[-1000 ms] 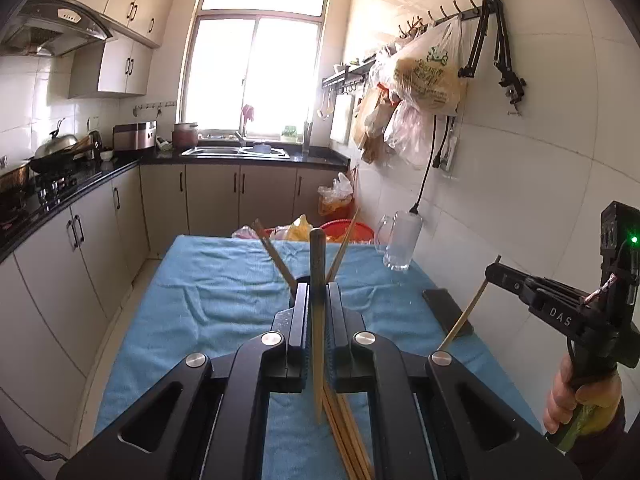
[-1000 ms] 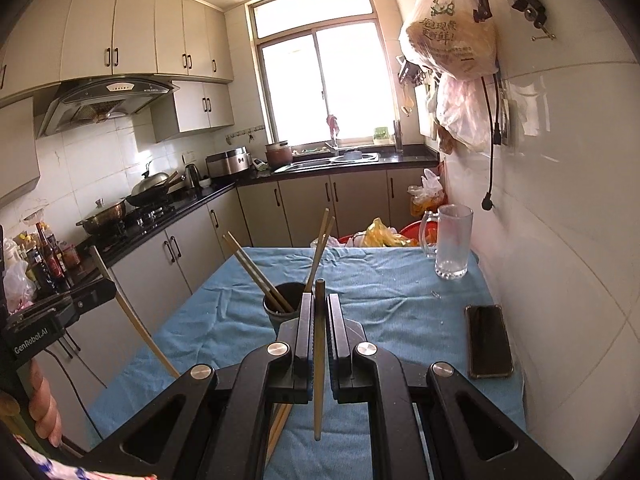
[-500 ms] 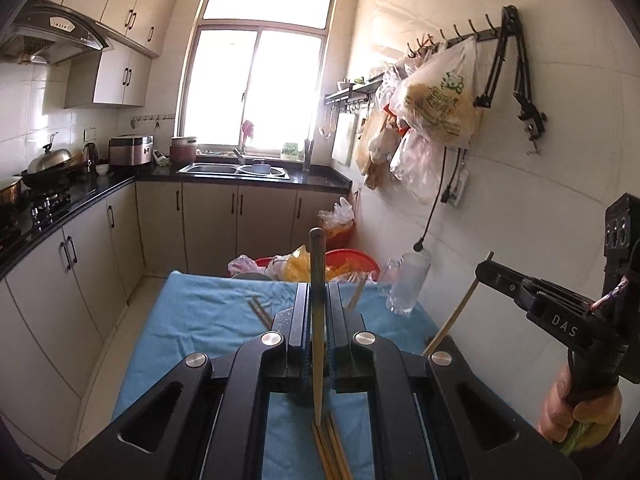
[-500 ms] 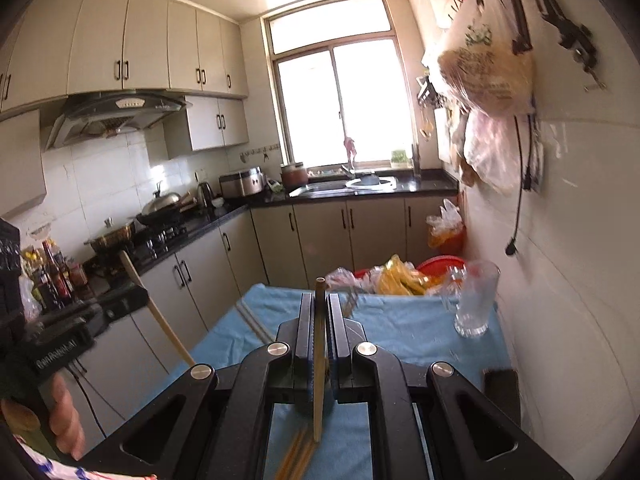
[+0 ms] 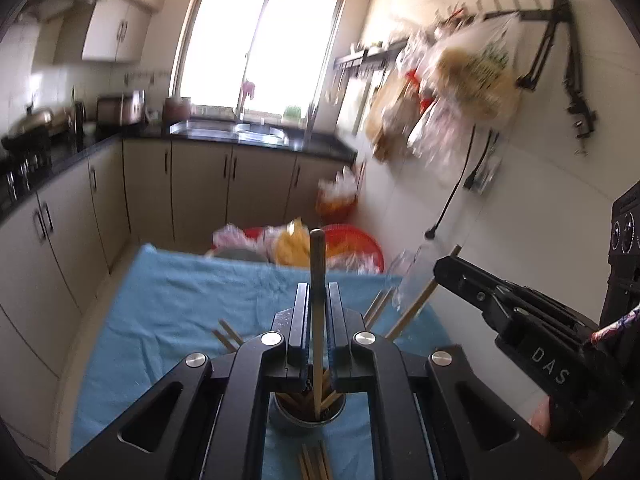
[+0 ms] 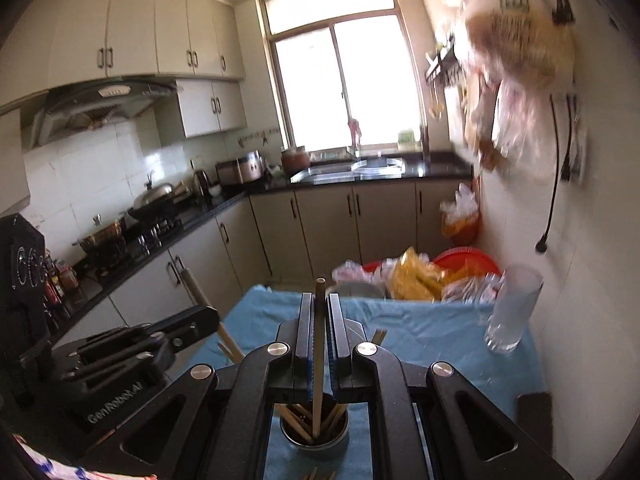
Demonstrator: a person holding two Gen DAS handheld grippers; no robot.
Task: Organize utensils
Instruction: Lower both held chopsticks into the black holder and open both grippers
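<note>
My left gripper (image 5: 318,296) is shut on a wooden chopstick (image 5: 317,280) that stands upright, its lower tip inside the metal utensil cup (image 5: 306,418) just below the jaws. My right gripper (image 6: 319,308) is shut on another chopstick (image 6: 319,332), its lower tip in the same cup (image 6: 314,436), which holds several chopsticks. The right gripper also shows in the left wrist view (image 5: 444,270), the left gripper in the right wrist view (image 6: 210,314). Loose chopsticks (image 5: 314,462) lie on the blue cloth (image 5: 180,304) in front of the cup.
A glass mug (image 6: 512,312) stands at the table's right side by the tiled wall. A dark phone (image 6: 534,412) lies on the cloth at right. Red basins with plastic bags (image 6: 424,270) sit beyond the table's far edge. Cabinets run along the left.
Both grippers have tilted and lowered over the cup; the cup now sits directly under each gripper and both chopstick tips have gone into it.
</note>
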